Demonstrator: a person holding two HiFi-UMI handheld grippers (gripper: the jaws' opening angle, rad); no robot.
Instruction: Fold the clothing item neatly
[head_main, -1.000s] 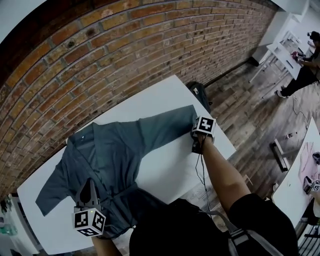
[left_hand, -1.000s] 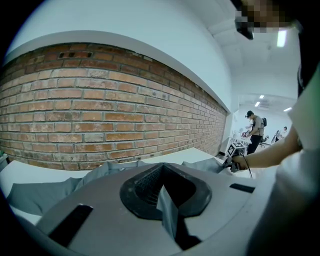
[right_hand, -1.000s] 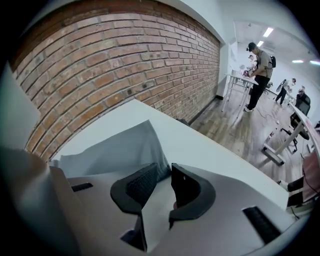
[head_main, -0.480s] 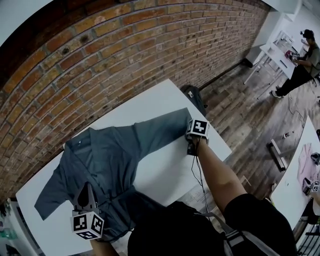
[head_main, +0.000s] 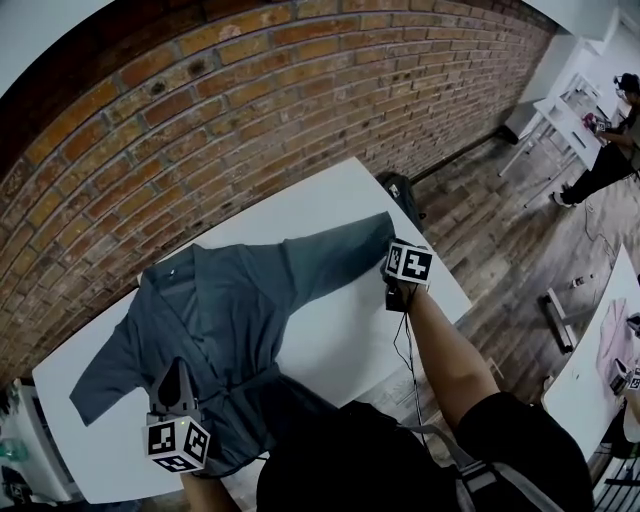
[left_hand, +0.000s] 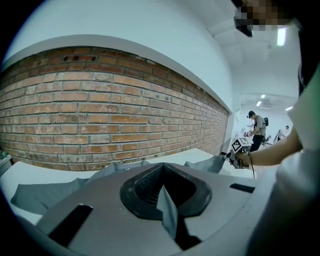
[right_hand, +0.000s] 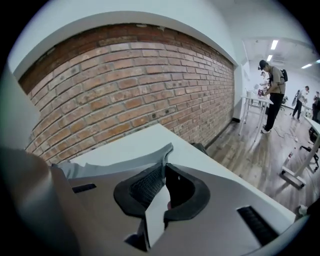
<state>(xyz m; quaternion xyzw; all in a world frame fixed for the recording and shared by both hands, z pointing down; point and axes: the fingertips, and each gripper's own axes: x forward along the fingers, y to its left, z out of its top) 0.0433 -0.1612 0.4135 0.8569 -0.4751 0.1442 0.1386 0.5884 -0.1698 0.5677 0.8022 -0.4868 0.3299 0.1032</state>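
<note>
Left gripper is seen clamped shut on a fold at the lower edge of the grey-blue long-sleeved cloth garment, which is spread on the white rectangular table. Right gripper is pinched on the outstretched sleeve's cuff; its jaws have just been closing on that fabric.

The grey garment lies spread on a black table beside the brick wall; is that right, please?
Not quite: the table is white, not black, as the head view shows. The grey garment does lie spread on it beside the brick wall.
</note>
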